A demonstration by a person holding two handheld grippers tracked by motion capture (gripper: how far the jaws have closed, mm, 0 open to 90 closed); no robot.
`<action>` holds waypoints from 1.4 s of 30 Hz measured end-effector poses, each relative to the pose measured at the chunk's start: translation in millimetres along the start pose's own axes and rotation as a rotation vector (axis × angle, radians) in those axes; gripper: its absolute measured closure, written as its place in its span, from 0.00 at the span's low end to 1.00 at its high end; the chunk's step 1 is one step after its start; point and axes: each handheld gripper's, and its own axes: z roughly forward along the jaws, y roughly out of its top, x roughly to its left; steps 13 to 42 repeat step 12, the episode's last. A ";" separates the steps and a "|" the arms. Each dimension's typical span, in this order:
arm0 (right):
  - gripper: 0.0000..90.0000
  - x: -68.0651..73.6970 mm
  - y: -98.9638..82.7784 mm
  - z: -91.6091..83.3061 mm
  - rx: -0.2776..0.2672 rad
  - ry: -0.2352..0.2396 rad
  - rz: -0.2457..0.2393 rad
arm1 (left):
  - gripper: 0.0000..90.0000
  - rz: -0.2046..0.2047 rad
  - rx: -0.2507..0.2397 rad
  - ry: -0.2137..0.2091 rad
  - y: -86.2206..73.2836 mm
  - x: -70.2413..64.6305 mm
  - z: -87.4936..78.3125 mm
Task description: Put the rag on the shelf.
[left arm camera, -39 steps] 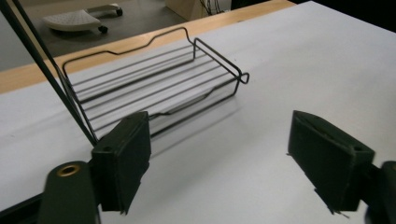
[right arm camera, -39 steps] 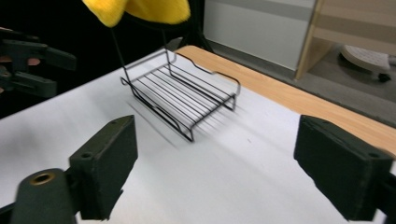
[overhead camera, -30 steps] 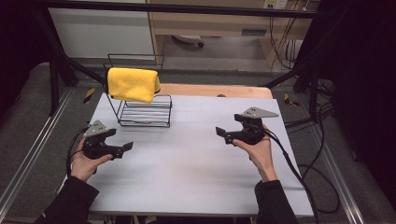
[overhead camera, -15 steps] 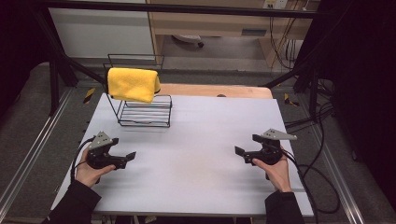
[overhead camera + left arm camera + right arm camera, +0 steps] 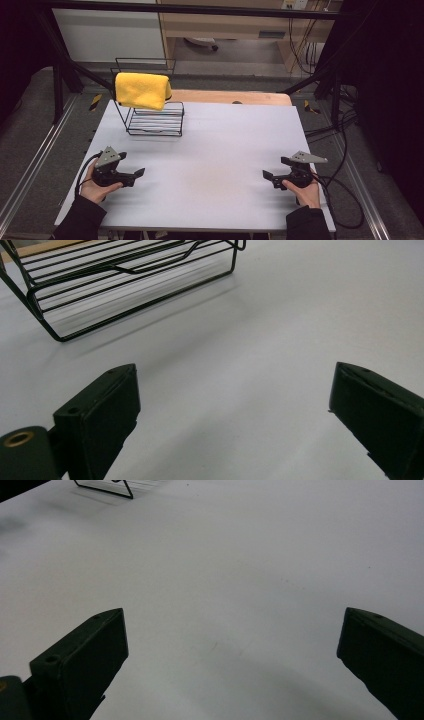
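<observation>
One white counter [image 5: 220, 150] holds one black wire rack [image 5: 152, 117] at its far left, one yellow cloth [image 5: 142, 90] draped over it; two tools, left tool [image 5: 134, 176] and right tool [image 5: 270, 177], rest near the front corners, jaws apart, empty.

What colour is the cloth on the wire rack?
Yellow; the cloth shows best in the high view.

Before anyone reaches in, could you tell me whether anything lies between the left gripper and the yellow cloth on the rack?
Nothing visible does: bare white table lies between the open left gripper and the wire rack holding the yellow cloth.
</observation>
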 end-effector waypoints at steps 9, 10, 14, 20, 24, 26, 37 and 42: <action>0.01 0.6 -8.9 -2.4 0.018 0.018 -0.015 | 0.06 0.001 0.005 0.002 -3.7 0.2 1.1; 0.01 0.8 -8.9 -2.4 0.017 0.018 -0.014 | 0.06 -0.001 0.003 0.003 -3.9 0.7 0.8; 0.01 0.7 -8.9 -2.5 0.017 0.019 -0.016 | 0.06 -0.004 0.000 0.005 -4.1 1.1 0.2; 0.01 0.7 -8.9 -2.5 0.017 0.019 -0.016 | 0.06 -0.004 0.000 0.005 -4.1 1.1 0.2; 0.01 0.7 -8.9 -2.5 0.017 0.019 -0.016 | 0.06 -0.004 0.000 0.005 -4.1 1.1 0.2; 0.01 0.7 -8.9 -2.5 0.017 0.019 -0.016 | 0.06 -0.004 0.000 0.005 -4.1 1.1 0.2; 0.01 0.7 -8.9 -2.5 0.017 0.019 -0.016 | 0.06 -0.004 0.000 0.005 -4.1 1.1 0.2; 0.01 0.7 -8.9 -2.5 0.017 0.019 -0.016 | 0.06 -0.004 0.000 0.005 -4.1 1.1 0.2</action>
